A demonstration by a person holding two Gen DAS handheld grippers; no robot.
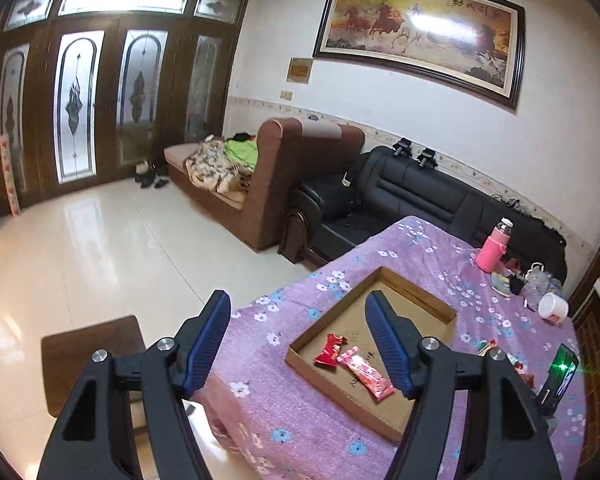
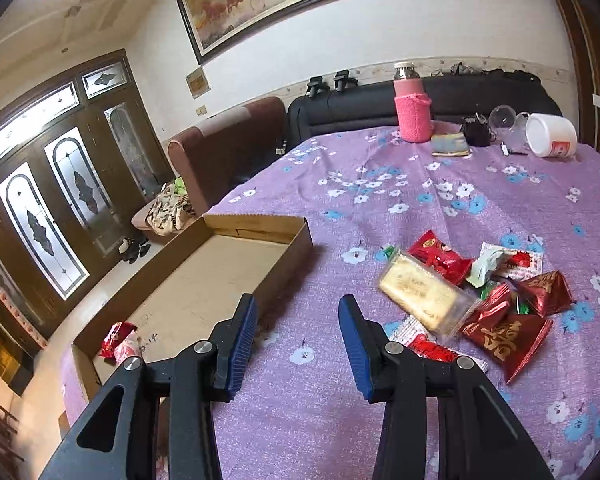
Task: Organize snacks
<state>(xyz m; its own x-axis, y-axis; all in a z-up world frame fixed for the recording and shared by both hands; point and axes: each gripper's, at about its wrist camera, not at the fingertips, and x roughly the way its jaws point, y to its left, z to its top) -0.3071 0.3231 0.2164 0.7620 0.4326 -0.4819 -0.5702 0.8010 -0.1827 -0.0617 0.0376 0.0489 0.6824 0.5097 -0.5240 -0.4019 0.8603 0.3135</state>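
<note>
- Lying loose on the purple flowered tabletop is a pile of snacks: a clear-wrapped pale biscuit pack, several red packets, a large red pouch with gold lettering, and a white-and-green wrapper.
- Left of the pile sits a shallow cardboard box, open at the top, near the tabletop's left edge.
- Inside the box, at its near end, lie a red packet and a pink wrapped bar, side by side and touching.
- The right gripper hovers over bare cloth between the box and the pile; its jaws stand partly apart with nothing between them.
- The left gripper hangs above the near left corner of the box; its jaws are wide apart and empty, the two boxed snacks showing below between its fingers.
- At the far end of the tabletop stand a pink bottle in a knitted sleeve, a small flat pouch, a dark object, clear glassware and a white tub on its side.
- Beyond the tabletop are a black sofa, a brown sofa with a blanket, a framed horse painting and wooden glass-panelled doors.
</note>
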